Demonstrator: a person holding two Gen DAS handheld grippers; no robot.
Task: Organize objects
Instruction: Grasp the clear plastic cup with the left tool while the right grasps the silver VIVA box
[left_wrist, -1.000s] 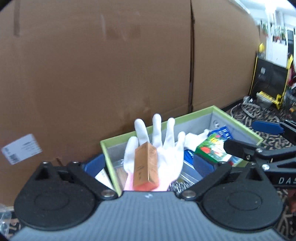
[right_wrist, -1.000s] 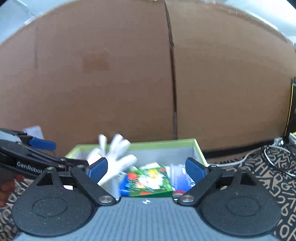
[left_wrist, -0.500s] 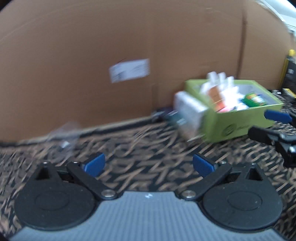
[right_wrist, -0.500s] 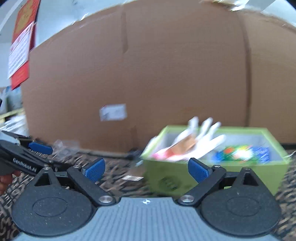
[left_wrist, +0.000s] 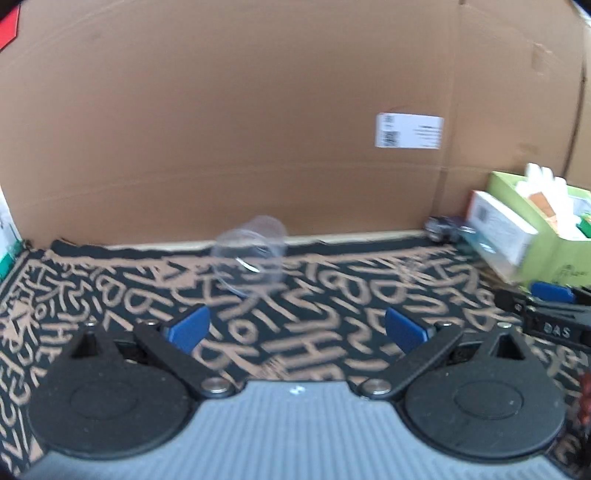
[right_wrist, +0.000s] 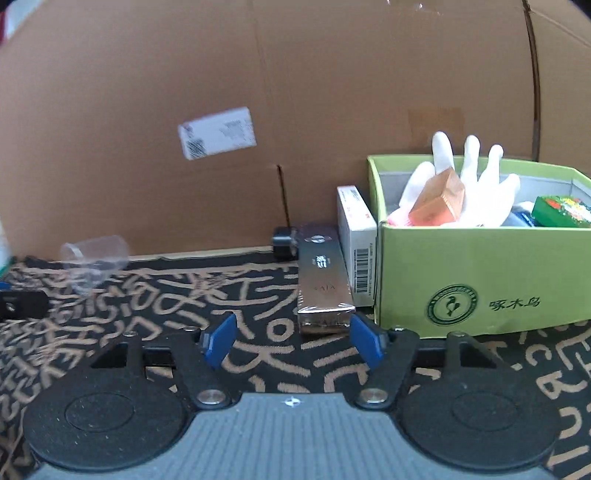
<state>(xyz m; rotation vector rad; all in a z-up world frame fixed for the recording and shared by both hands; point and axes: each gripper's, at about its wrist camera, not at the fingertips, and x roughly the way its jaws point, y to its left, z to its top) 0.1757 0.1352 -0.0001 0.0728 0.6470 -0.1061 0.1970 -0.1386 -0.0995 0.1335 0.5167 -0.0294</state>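
Note:
My left gripper (left_wrist: 295, 328) is open over the patterned mat (left_wrist: 332, 295), with nothing between its blue pads. A clear plastic cup (left_wrist: 251, 254) lies on its side just ahead of it. My right gripper (right_wrist: 291, 341) hangs low over the mat with its jaws closing and nothing pressed between the pads. A long foil-wrapped box (right_wrist: 323, 288) lies flat ahead, its near end by the right fingertip (right_wrist: 364, 339). A white carton (right_wrist: 354, 243) stands against the green box (right_wrist: 480, 280). That box holds a white glove (right_wrist: 472, 177), a small orange box (right_wrist: 437, 203) and a green packet (right_wrist: 561, 210).
A tall cardboard wall (right_wrist: 295, 110) with a white label (right_wrist: 216, 133) closes the far side. A small black object (right_wrist: 284, 240) sits at its foot. In the right wrist view the clear cup (right_wrist: 92, 258) lies at far left, near the left gripper's tip (right_wrist: 22, 302).
Both views swung left and down from over the green box to the mat. The clear cup came in front of the left gripper. The right jaws stand narrower than before.

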